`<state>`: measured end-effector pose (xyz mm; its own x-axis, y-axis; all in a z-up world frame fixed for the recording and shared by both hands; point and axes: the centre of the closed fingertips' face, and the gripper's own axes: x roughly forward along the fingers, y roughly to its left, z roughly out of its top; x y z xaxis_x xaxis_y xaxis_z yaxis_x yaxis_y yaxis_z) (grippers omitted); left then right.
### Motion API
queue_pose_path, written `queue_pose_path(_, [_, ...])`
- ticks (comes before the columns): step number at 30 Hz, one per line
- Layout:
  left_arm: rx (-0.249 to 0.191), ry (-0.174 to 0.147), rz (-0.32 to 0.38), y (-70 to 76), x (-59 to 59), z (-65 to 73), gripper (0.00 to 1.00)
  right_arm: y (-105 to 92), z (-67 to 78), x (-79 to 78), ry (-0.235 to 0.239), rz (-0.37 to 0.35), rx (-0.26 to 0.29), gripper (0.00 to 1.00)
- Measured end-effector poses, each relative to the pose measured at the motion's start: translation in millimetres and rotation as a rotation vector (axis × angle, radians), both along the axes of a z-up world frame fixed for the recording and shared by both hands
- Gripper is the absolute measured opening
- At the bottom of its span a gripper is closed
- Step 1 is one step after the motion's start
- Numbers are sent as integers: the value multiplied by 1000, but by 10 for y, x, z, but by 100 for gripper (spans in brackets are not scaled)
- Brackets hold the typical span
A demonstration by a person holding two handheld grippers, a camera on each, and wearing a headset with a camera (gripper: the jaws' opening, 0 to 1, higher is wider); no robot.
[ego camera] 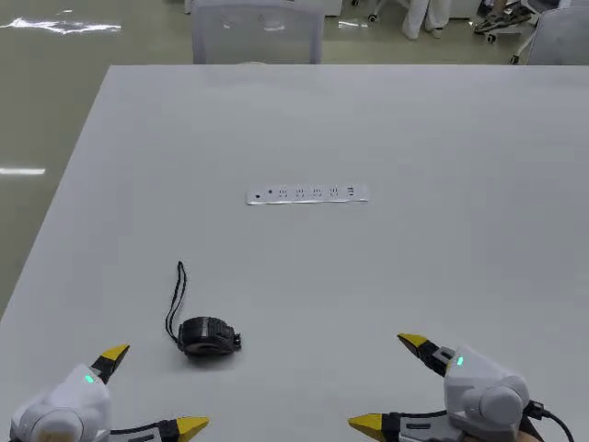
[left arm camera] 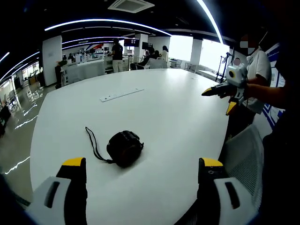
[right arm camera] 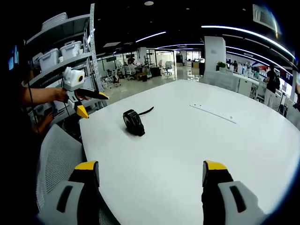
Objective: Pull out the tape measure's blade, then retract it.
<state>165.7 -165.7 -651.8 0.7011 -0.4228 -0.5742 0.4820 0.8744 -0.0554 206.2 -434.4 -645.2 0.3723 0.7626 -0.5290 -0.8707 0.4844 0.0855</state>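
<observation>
A black tape measure [ego camera: 209,336] with a black wrist cord [ego camera: 175,299] lies on the white table [ego camera: 368,138], its blade fully inside. My left gripper [ego camera: 154,389] is open at the near left edge, just short of the tape measure [left arm camera: 124,147]. My right gripper [ego camera: 389,382] is open at the near right edge, well to the right of the tape measure [right arm camera: 134,122]. Nothing sits between either pair of yellow-tipped fingers. The right gripper [left arm camera: 222,99] appears in the left gripper view, and the left gripper [right arm camera: 89,103] in the right gripper view.
A white power strip [ego camera: 306,193] lies flat near the table's middle, beyond the tape measure. A grey chair [ego camera: 258,32] stands at the far edge. A mesh chair back [right arm camera: 58,154] is close to the near edge.
</observation>
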Motion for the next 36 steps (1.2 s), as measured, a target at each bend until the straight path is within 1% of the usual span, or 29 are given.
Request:
queue_pose_path(5, [4, 0, -1, 14, -3, -11, 99, -23, 24, 32, -8, -3, -5, 93])
queue_pose_path(9, [6, -3, 3, 27, -5, 9, 99, -21, 66, 44, -14, -3, -2, 93])
queue_pose_path(18, [9, -13, 4, 48, 17, 33, 99, 3, 75, 40, -17, 3, -1, 93])
queue_pose_path(31, [13, -24, -9, 17, 55, 68, 99, -12, 82, 56, -18, -3, 0, 93])
queue_pose_path(36, [15, -24, -14, 4, 57, 65, 99, -20, 85, 54, -18, -4, 1, 93])
